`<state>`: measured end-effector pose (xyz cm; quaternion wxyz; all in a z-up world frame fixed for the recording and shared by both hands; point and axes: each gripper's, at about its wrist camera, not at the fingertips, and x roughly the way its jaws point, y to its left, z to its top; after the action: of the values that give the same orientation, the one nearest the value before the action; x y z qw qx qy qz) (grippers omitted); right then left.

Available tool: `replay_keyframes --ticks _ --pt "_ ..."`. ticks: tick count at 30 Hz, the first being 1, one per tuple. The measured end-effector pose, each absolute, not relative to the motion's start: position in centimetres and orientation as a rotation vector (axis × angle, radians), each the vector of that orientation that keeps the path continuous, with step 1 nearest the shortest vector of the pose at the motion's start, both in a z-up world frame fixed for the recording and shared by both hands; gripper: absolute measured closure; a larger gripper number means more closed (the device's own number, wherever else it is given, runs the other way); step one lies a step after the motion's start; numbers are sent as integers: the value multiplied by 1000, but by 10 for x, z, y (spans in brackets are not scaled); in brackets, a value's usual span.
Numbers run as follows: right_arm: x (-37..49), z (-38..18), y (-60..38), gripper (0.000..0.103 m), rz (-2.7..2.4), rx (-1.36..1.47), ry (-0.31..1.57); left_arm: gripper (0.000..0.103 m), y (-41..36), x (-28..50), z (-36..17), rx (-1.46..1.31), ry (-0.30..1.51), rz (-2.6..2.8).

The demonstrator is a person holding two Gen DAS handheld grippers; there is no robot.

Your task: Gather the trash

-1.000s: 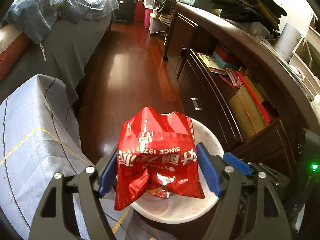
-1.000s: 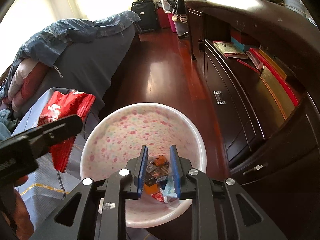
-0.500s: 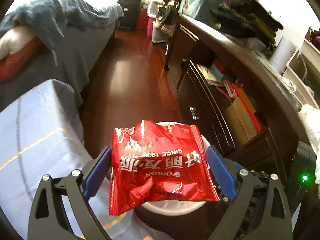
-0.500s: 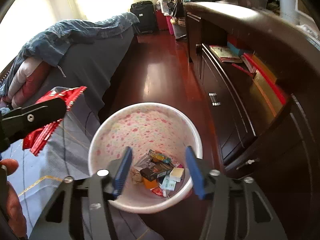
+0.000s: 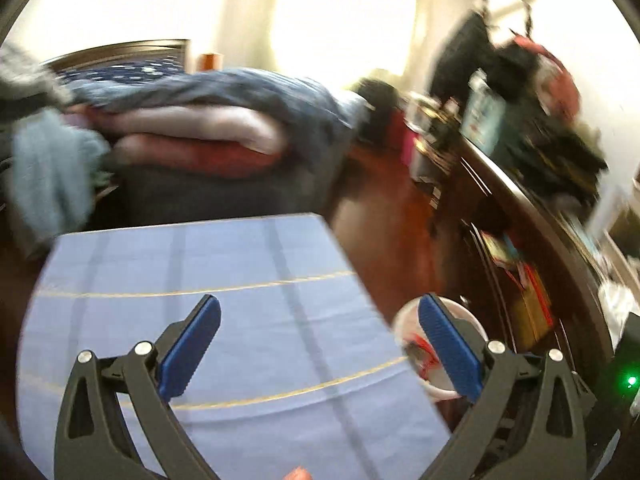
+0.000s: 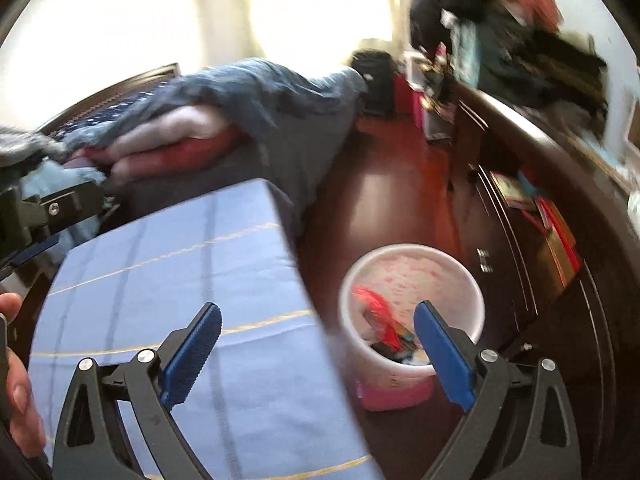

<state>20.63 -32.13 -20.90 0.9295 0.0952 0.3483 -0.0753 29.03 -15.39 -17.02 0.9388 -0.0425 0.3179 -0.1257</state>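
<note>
The white bin [image 6: 412, 276] with pink flecks stands on the floor beside the blue cloth-covered surface [image 6: 180, 280]. The red snack bag [image 6: 376, 308] lies inside it on top of other wrappers. My right gripper [image 6: 318, 309] hangs above and in front of the bin, jaws opening wide with nothing between them. My left gripper [image 5: 318, 304] is over the blue cloth [image 5: 200, 280], jaws also opening and empty. In the blurred left wrist view the bin [image 5: 404, 316] peeks out behind the right finger, with the red bag [image 5: 424, 356] in it. The left gripper's body [image 6: 52, 216] shows at the left edge of the right wrist view.
A bed with piled blue and pink bedding [image 6: 240, 120] lies behind the blue surface. A long dark dresser [image 6: 560, 184] with books on its shelf runs along the right. Polished wood floor [image 6: 384, 200] lies between them. A person's hand [image 6: 16, 360] is at the left edge.
The red bag left my left gripper and now lies in the bin. Both grippers opened wide, rose and drew back from the bin, swinging left over the blue cloth.
</note>
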Motion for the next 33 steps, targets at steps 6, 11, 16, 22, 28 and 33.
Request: replay_keyframes --ticks 6,11,16,22,28,33 --pt "171 -168 -296 4 -151 176 600 4 -80 245 -145 -131 611 -127" --pt "144 -139 -259 4 -123 114 545 4 -40 199 -123 -162 548 -101" --pt "115 -125 -204 4 6 60 489 3 -28 147 -103 -104 464 -54" --pt "84 -105 -173 4 35 -15 411 3 -9 80 -71 -84 340 56" --pt "54 -73 -178 4 37 8 298 3 14 29 -41 -94 227 196" --pt "33 -44 -175 4 48 7 229 3 22 1 -18 -82 178 227"
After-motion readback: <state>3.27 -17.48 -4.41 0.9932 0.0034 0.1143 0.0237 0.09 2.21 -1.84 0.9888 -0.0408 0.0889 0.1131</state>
